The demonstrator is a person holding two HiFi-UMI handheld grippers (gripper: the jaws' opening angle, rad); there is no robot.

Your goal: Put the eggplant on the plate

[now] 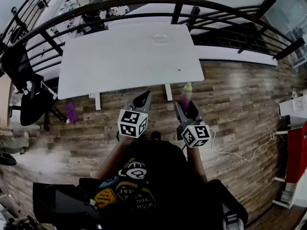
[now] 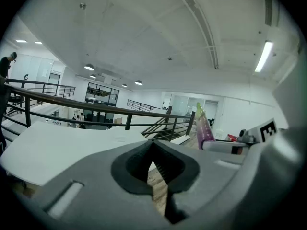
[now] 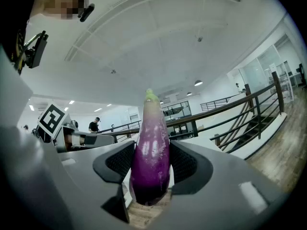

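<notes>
Over the wooden floor (image 1: 240, 104), just short of the white surface (image 1: 120, 61), the right hand-held gripper (image 3: 151, 150) is clamping the purple eggplant (image 1: 185, 95) between its jaws, with the green stem end pointing up and away from the person. Beside it, the left hand-held gripper (image 2: 153, 145) is pressing its jaw tips together around nothing. A pale plate (image 1: 161, 39) is lying near the surface's far edge, well apart from the eggplant. A dark curved railing (image 1: 144, 6) is running behind the surface. A black office chair (image 1: 29, 95) is standing at the left, a small purple object (image 1: 71, 111) is lying by a surface leg, and a thin cable (image 1: 240, 155) is trailing across the floor at the right.
</notes>
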